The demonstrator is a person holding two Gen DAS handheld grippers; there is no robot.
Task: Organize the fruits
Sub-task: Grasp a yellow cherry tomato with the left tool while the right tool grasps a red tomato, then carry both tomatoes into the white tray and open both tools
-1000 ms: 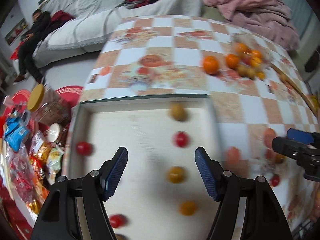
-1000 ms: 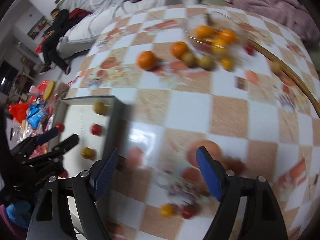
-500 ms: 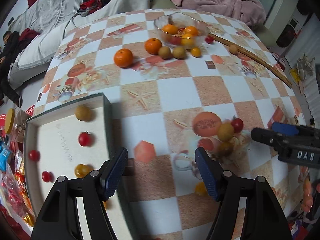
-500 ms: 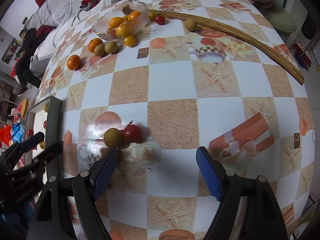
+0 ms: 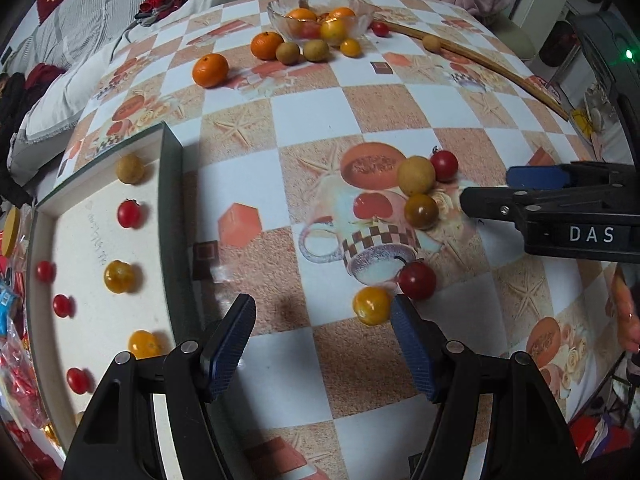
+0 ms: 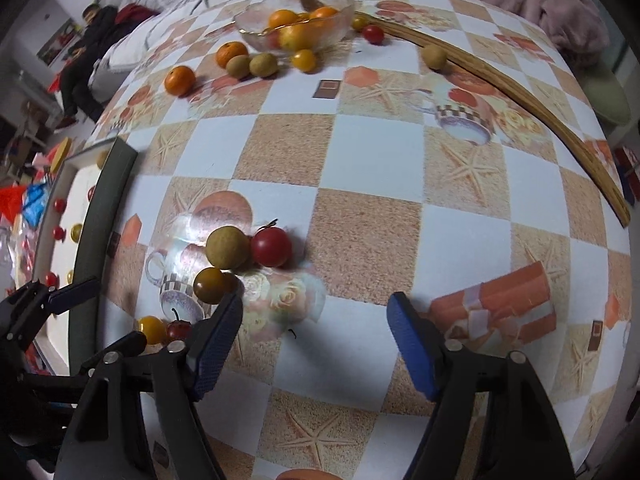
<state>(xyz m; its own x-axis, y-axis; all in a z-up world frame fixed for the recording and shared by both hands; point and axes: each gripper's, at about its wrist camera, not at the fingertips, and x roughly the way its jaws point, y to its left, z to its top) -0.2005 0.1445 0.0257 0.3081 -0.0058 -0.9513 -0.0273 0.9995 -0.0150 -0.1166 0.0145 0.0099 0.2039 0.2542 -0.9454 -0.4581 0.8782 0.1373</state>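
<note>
My left gripper (image 5: 323, 312) is open and empty over the checkered table. A yellow tomato (image 5: 372, 305) and a red tomato (image 5: 417, 281) lie just by its right fingertip. A tan round fruit (image 5: 416, 175), a red tomato (image 5: 444, 165) and a dark yellow tomato (image 5: 421, 211) cluster further on. My right gripper (image 6: 316, 311) is open and empty; that cluster (tan fruit (image 6: 227, 247), red tomato (image 6: 271, 246), dark yellow tomato (image 6: 209, 285)) lies just ahead of its left finger. The white tray (image 5: 168, 216) at left holds several small fruits in rows.
A glass bowl (image 5: 320, 14) of oranges stands at the far side, with oranges (image 5: 210, 70) and small fruits beside it. A curved wooden stick (image 6: 520, 92) lies along the far right. Snack packets (image 5: 16, 360) lie beyond the tray's left side. A person sits by the sofa (image 6: 86, 36).
Both grippers swung right, away from the tray, toward the loose fruit cluster on the table. The right gripper moved closer to the cluster. Both stayed open.
</note>
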